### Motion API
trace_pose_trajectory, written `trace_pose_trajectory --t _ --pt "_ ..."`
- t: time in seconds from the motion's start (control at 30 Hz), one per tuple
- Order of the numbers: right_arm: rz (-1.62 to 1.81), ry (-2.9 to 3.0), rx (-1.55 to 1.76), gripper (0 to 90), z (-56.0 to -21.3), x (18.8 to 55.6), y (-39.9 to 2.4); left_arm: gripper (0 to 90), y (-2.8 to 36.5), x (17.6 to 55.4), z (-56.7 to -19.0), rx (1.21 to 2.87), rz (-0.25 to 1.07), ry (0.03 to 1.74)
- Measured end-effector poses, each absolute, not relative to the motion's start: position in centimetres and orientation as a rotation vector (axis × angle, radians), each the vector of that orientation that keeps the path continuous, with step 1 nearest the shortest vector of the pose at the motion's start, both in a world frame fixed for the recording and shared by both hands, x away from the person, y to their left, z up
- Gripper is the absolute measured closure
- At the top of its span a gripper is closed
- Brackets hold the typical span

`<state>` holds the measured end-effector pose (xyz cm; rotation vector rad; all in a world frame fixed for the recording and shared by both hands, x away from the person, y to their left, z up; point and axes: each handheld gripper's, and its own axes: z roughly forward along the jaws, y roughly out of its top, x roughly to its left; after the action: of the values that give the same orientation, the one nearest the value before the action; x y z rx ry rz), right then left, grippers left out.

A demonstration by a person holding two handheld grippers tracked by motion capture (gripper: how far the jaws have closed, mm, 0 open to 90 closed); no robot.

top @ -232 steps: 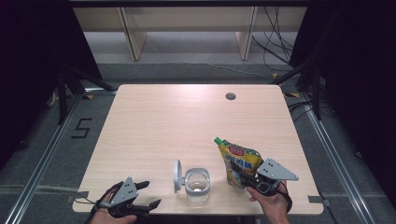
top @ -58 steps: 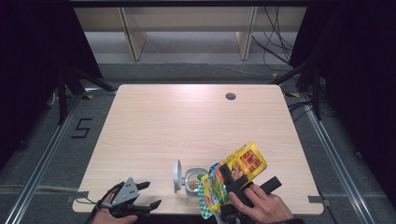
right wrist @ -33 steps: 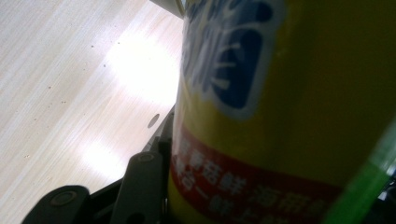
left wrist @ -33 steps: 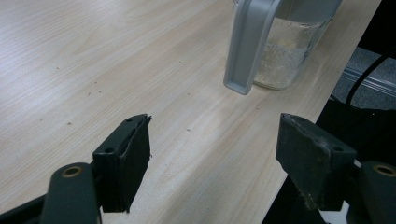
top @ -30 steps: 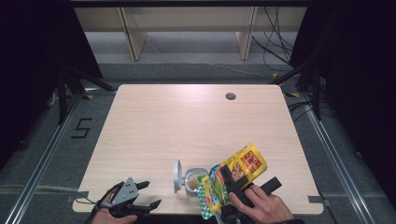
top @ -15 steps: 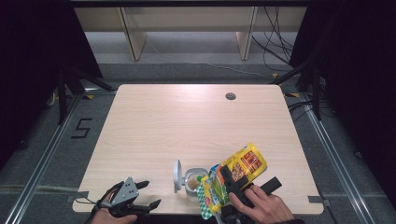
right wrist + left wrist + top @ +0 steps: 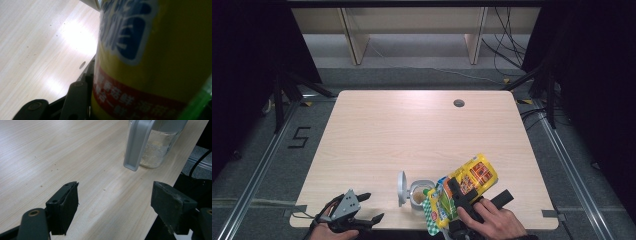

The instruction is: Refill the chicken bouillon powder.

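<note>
Looking down from the high view, I see my right gripper [image 7: 460, 194] pinching a yellow pouch [image 7: 462, 187] of seasoning, tipped so its green-checked top end hangs over the open glass jar [image 7: 419, 194] near the front edge of the surface [image 7: 412, 130]. The jar's grey lid [image 7: 401, 188] stands flipped up on its left side. My left gripper [image 7: 362, 210] rests at the front left corner, well apart from the jar, jaws spread and holding nothing

Through the left gripper view, both black jaws stand wide with bare wood between them. The jar [image 7: 160, 147] sits beyond them, up and to the right, with a pale granular layer in its bottom and the lid [image 7: 137, 145] hanging down in front of it

From the right gripper view, the pouch [image 7: 150, 57] sits right against the lens, blurred, with its yellow and red print pressed up to one jaw at the lower left; the jaws are closed on its body

I judge the pouch to be light, soft and crinkly, with a slick film skin that can slide or buckle under pressure. A hold across the flat middle, as I have it, seems best, since squeezing near the spout would choke the pour. The jar is glass, stiff and breakable, and light enough to skid if nudged, so steadying it by its wall with the left jaws would make sense
</note>
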<state>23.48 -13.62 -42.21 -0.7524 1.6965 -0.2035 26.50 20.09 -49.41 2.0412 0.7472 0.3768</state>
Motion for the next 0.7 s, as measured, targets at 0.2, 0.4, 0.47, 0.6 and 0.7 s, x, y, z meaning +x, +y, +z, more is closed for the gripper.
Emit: trace_pose_trajectory --t 0.2,0.4,0.47,0.6,0.7 --pt "-0.202 1.691 -0.749 62.3 -42.10 23.49 -13.67 21.6 20.25 26.68 -49.33 2.059 0.399 0.717" --pt "-0.204 1.691 -0.751 62.3 -42.09 23.46 -13.69 21.6 20.18 26.64 -49.39 2.046 0.388 0.733" --pt "-0.200 1.692 -0.751 62.3 -42.03 23.47 -13.76 21.6 20.21 26.60 -49.36 2.051 0.391 0.738" --pt "-0.197 1.694 -0.746 62.4 -42.02 23.45 -13.80 21.6 20.17 26.57 -49.40 2.048 0.383 0.744" --pt "-0.202 1.693 -0.754 62.4 -42.06 23.44 -13.75 21.6 20.20 26.65 -49.36 2.051 0.395 0.726"
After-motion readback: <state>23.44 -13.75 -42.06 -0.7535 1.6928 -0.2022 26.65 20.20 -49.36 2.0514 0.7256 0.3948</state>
